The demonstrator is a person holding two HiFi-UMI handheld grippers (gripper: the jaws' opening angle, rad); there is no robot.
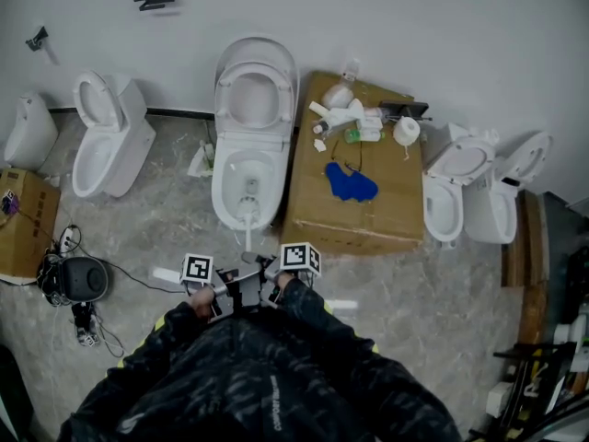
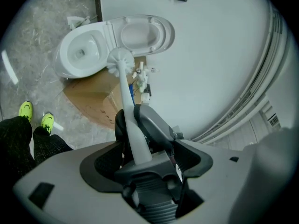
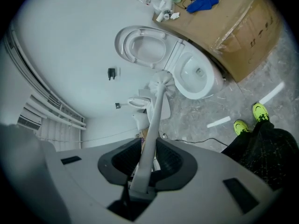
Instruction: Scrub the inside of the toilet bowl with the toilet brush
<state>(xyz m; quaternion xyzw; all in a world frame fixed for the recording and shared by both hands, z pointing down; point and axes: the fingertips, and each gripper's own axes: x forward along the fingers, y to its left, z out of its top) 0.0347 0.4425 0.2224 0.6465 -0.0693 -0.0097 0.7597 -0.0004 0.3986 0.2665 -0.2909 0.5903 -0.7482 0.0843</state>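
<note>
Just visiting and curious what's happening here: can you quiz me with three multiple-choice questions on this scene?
1. The blue cloth lies: A on the cardboard box; B in a toilet; C on the floor.
2. The toilet brush is: A red; B white; C black.
3. On the middle toilet the lid is: A shut; B raised; C missing.
Answers: 1 A, it rests on the box top. 2 B, handle and head are both white. 3 B, it stands upright.
</note>
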